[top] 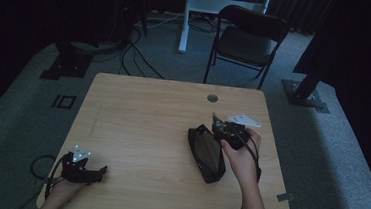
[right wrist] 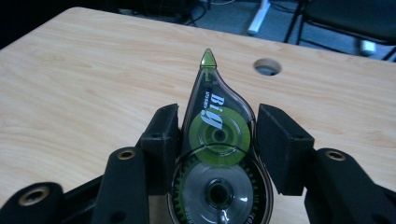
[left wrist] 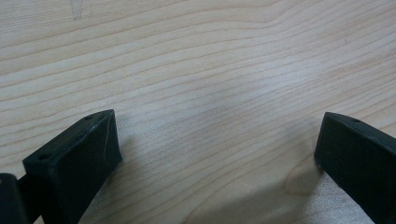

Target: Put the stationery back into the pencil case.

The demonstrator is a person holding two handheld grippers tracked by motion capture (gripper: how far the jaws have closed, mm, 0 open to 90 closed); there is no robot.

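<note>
The right gripper [right wrist: 217, 135] clamps a clear correction tape dispenser [right wrist: 217, 154] between its jaws, its green tip pointing away over the wooden table [top: 142, 121]. Just beside it, a black pouch [top: 206, 154] lies on the table. The left gripper [left wrist: 217, 154] rests low at the table's near left corner, jaws wide apart with bare wood between them

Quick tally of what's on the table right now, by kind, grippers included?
Correction tape dispenser, clear and green, held in the right gripper: 1
Black pouch, lying on the table: 1
Grippers, the right one and the left gripper, which is open over bare wood: 2
Total: 4
</note>
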